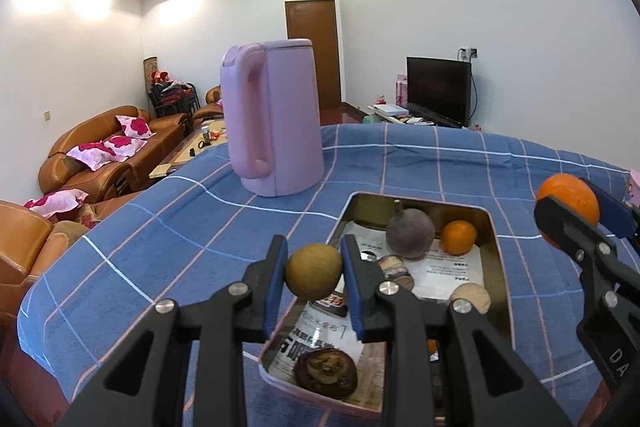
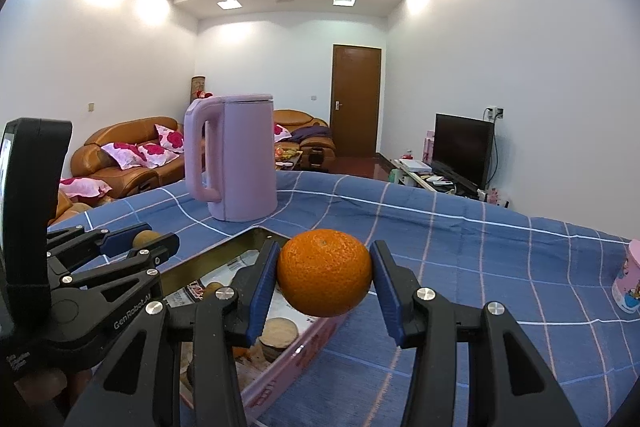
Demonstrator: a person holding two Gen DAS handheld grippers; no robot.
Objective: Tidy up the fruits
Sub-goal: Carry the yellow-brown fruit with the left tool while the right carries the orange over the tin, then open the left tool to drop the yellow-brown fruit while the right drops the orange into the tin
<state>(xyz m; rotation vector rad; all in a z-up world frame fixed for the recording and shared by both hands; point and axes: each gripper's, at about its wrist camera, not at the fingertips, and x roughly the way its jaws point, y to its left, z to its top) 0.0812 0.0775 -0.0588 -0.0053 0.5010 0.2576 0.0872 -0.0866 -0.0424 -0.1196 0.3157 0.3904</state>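
My left gripper (image 1: 314, 273) is shut on a small brown-yellow round fruit (image 1: 314, 271), held above the near left part of a pink tin box (image 1: 502, 291) lined with newspaper. Inside the box lie a purple mangosteen (image 1: 410, 233), a small orange (image 1: 459, 237) and a dark brown fruit (image 1: 325, 373). My right gripper (image 2: 324, 273) is shut on a large orange (image 2: 324, 273), hovering over the box's right edge (image 2: 298, 353). In the left wrist view that orange (image 1: 568, 205) shows at the far right. In the right wrist view the left gripper (image 2: 142, 243) sits at the left.
A pink electric kettle (image 1: 274, 119) stands on the blue checked cloth (image 1: 160, 227) behind the box. A pink printed cup (image 2: 630, 277) is at the cloth's right edge. Brown sofas with pink cushions (image 1: 108, 147), a door and a television (image 1: 438, 91) fill the room beyond.
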